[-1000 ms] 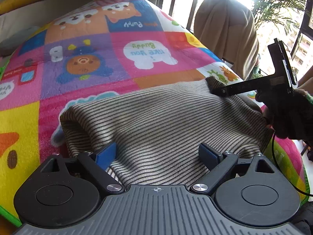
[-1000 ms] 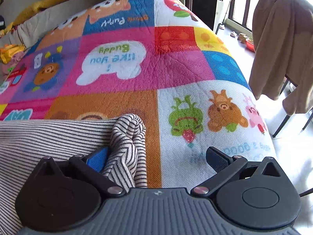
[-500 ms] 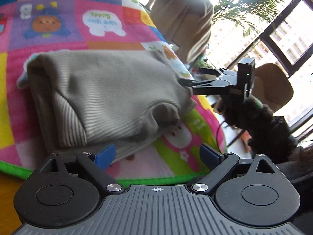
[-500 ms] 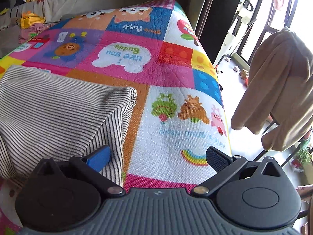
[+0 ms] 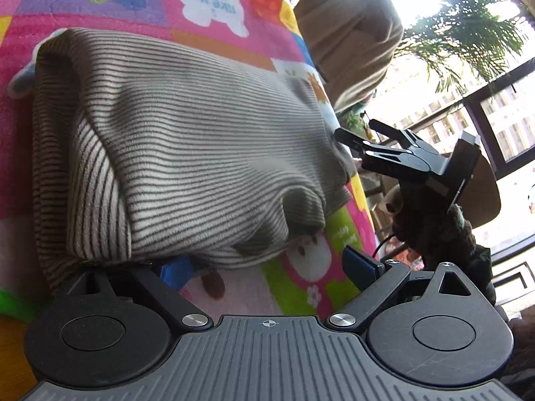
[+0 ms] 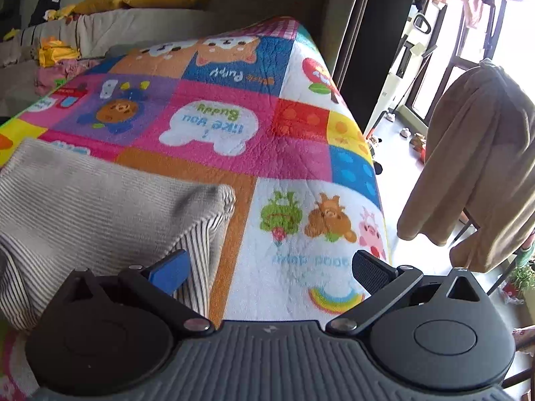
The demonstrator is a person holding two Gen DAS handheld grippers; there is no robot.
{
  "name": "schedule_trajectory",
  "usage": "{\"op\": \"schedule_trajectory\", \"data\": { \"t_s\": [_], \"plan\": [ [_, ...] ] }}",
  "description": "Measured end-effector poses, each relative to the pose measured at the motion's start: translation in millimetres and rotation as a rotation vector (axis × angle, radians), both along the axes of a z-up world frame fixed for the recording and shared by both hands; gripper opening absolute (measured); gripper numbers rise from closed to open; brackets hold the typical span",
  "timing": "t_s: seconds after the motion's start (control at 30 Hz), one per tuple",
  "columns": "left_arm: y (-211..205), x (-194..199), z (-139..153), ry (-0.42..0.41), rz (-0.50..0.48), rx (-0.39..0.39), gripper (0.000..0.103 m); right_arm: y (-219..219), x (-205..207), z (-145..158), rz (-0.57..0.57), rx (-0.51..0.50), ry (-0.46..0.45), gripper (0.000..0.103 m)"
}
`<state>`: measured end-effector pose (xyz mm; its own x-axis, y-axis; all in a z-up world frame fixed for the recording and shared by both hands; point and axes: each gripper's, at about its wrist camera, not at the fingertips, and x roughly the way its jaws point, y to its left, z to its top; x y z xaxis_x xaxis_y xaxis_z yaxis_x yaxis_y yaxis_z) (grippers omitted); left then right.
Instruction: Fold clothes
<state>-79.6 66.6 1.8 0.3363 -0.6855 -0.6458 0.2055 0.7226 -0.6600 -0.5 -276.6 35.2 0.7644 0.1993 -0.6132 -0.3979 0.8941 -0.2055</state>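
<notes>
Left claw (image 5: 267,265), jaws spread and empty, sits nearest the shirt's (image 5: 187,140) near fold at the mat's (image 5: 301,287) front edge; right claw (image 6: 271,269), also spread, flanks its right end.

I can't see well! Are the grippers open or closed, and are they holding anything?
Left gripper: open, holding nothing; the striped garment lies over its left finger.
Right gripper: open, holding nothing, beside the garment's edge.
</notes>
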Motion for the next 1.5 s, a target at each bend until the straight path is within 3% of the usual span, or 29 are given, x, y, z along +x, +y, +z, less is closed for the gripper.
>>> {"op": "schedule_trajectory", "data": {
  "t_s": [0.1,0.2,0.43,0.63,0.8,0.97,1.07,1.13,1.27,1.37,1.5],
  "plan": [
    [5,18,-1,-0.002,0.036,0.016,0.097,3,18,12,-0.025,0.025,-0.039,0.103],
    [13,39,-3,-0.014,0.059,0.028,0.097,14,48,8,-0.039,-0.012,-0.048,0.103],
    [37,106,-1,-0.038,0.157,0.045,0.097,36,99,-36,-0.047,-0.109,0.022,0.103],
    [52,165,2,-0.074,0.246,0.089,0.097,31,79,-45,-0.019,-0.055,0.095,0.103],
    [45,201,0,-0.126,0.264,0.140,0.097,41,34,-39,0.061,0.031,0.146,0.103],
    [34,181,8,-0.232,0.251,0.368,0.097,68,-22,-29,0.306,-0.009,0.094,0.103],
    [25,153,17,-0.319,0.231,0.512,0.097,66,-25,-18,0.305,-0.025,0.042,0.103],
    [23,136,23,-0.352,0.226,0.549,0.097,61,-19,-9,0.274,0.014,0.036,0.103],
    [25,110,28,-0.372,0.235,0.566,0.097,54,-6,4,0.209,0.094,0.018,0.103],
    [26,90,32,-0.385,0.241,0.561,0.097,61,-4,-8,0.218,0.080,0.059,0.103],
    [15,54,33,-0.402,0.192,0.447,0.098,78,-15,-42,0.223,-0.023,0.081,0.103]
  ]
}}
